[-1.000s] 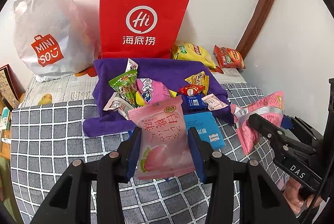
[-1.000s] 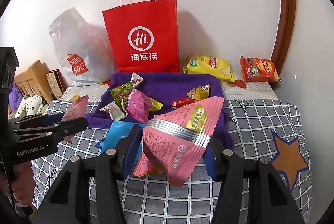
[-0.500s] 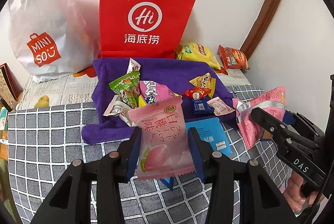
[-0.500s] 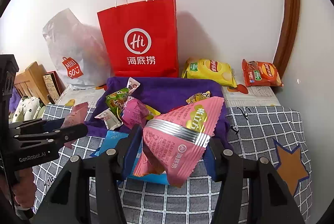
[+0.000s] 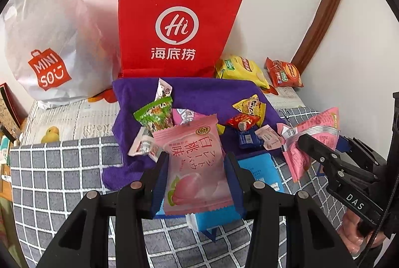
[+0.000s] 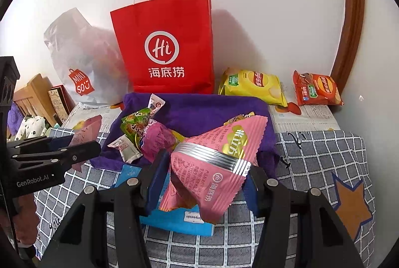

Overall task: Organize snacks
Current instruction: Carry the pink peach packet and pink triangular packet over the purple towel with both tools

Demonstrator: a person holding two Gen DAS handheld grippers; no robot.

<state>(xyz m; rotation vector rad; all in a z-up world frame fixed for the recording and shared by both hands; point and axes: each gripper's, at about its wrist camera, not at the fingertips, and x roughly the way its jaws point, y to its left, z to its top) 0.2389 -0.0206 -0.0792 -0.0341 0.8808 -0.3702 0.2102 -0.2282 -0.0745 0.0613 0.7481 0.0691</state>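
- Left wrist view: our left gripper (image 5: pixel 197 175) clamps a pink peach packet (image 5: pixel 197 168), which hides part of the blue packet (image 5: pixel 261 168) beneath.
- Our right gripper (image 6: pixel 207 175) clamps a pink foil-banded packet (image 6: pixel 214 163), masking snacks on the purple towel (image 6: pixel 212 110).

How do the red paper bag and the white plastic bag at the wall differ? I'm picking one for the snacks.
The red paper bag stands upright and stiff, with thin white handles; the white plastic bag is crumpled, slumps, and shows no handles. The red one carries a white "Hi" circle logo, the white one a red "MINISO" mark. Both lean against the wall behind the purple cloth.
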